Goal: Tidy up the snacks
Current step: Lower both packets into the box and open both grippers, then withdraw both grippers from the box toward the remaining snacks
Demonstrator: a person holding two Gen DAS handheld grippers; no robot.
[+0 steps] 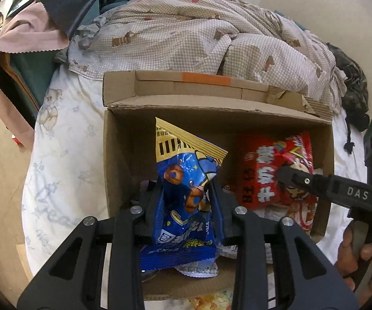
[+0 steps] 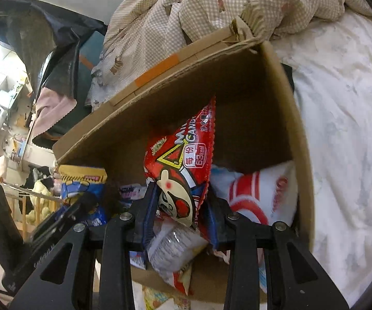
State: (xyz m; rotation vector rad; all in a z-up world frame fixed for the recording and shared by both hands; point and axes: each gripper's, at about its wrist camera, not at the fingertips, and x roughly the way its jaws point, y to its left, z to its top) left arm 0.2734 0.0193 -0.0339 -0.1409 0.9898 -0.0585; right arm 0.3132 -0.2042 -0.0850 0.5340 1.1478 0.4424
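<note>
An open cardboard box (image 1: 124, 139) sits on a bed. My left gripper (image 1: 186, 193) is shut on a blue snack bag (image 1: 183, 178) with a yellow striped top and holds it upright over the box's left half. My right gripper (image 2: 183, 201) is shut on a red milk candy bag (image 2: 186, 160) and holds it inside the same box (image 2: 276, 98). In the left wrist view the red bag (image 1: 263, 178) and the right gripper (image 1: 281, 174) sit in the box's right half. In the right wrist view the blue bag (image 2: 82, 183) and the left gripper (image 2: 82, 204) show at the left.
A white and red packet (image 2: 261, 196) and a clear-wrapped packet (image 2: 170, 245) lie in the box. A checked quilt (image 1: 186, 33) is heaped behind the box. A white printed sheet (image 1: 62, 170) covers the bed. Dark bags and pink cloth (image 1: 28, 36) stand at the left.
</note>
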